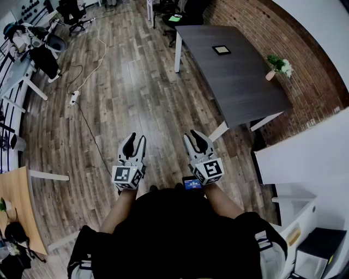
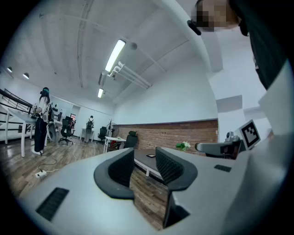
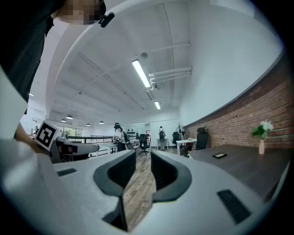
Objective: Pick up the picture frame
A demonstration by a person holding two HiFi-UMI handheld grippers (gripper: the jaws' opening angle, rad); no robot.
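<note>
The picture frame is small and dark and lies flat on the far part of a dark grey table, well ahead and to the right of both grippers. It shows tiny in the left gripper view and in the right gripper view. My left gripper and right gripper hover side by side over the wooden floor, close to the person's body. Both are open, and only floor shows between the jaws.
A vase of white flowers stands at the table's right edge, by the brick wall. A power strip and cable lie on the floor to the left. Office chairs and desks line the far left. A white counter stands to the right.
</note>
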